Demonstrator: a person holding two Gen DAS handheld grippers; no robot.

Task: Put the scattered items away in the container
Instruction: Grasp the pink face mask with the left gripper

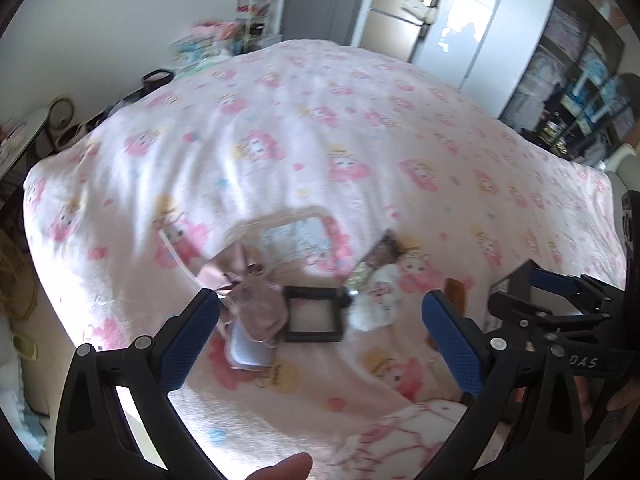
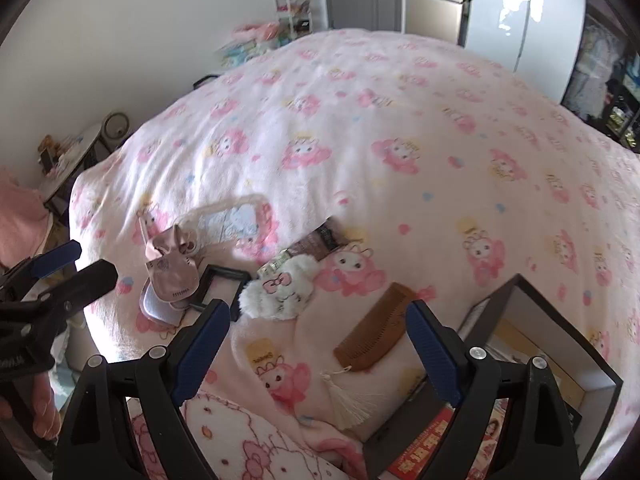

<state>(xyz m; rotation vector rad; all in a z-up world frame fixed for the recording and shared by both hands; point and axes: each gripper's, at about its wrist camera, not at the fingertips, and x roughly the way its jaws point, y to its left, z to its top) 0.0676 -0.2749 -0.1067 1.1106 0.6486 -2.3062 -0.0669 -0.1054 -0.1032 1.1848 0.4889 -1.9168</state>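
Both claws hang spread wide and empty over the bed (image 2: pixel 400 112): the left claw (image 1: pixel 320 332) above a black frame (image 1: pixel 314 316) and pink pouch (image 1: pixel 256 304), the right claw (image 2: pixel 318 344) above a wooden comb (image 2: pixel 374 330). A white plush (image 2: pixel 278 286) lies between them. The open black box (image 2: pixel 560 320) sits just right of the comb.

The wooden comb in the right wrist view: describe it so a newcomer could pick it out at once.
Start at the black-walled box on the pink cartoon-print blanket, lower right. Just left of it lies the wooden comb, flat and slanted, a cream tassel trailing from its near end. It is the only brown, toothed thing; the fluffy white pouch beside it is soft and round.
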